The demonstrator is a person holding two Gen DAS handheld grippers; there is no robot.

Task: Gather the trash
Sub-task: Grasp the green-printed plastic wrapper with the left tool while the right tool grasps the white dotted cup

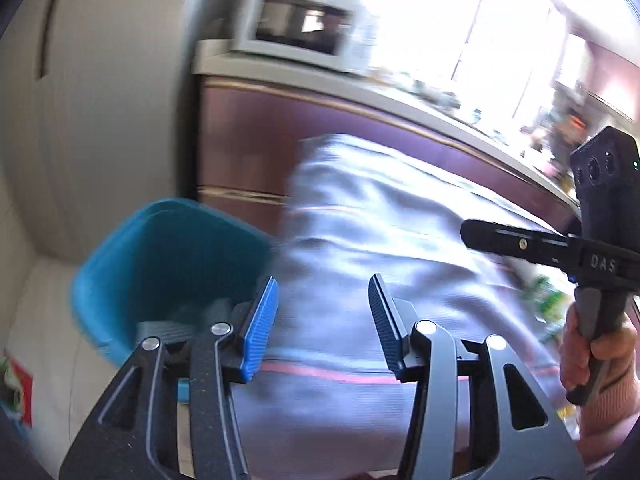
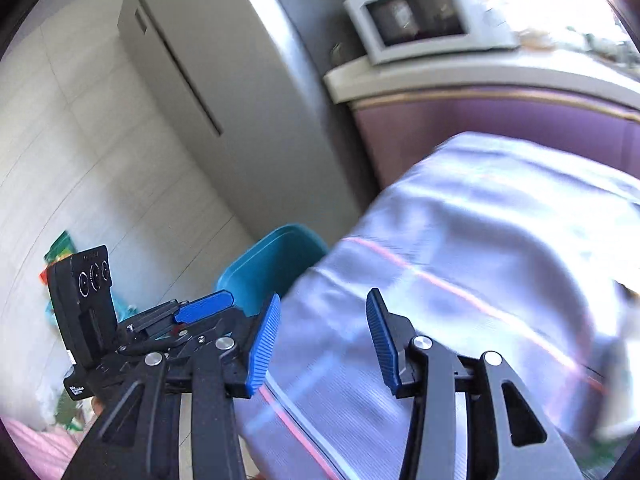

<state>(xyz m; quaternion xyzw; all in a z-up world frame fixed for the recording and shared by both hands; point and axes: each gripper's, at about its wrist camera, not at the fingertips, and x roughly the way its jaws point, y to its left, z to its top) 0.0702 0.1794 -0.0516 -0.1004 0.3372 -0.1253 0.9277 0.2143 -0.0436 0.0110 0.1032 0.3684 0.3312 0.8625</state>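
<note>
Kitchen floor tiles blur past while my left gripper (image 1: 323,320) and right gripper (image 2: 322,338) hang unclenched, empty; striped trash bag (image 1: 380,260) at twelve o'clock (uncollected, I judge), teal bin (image 1: 172,264) at ten.

claws: 2 (image 1: 324,320) (image 2: 322,338) | blue bin: 1 (image 1: 168,256) | microwave: 1 (image 1: 296,28) | striped cloth: 1 (image 1: 380,240)
</note>
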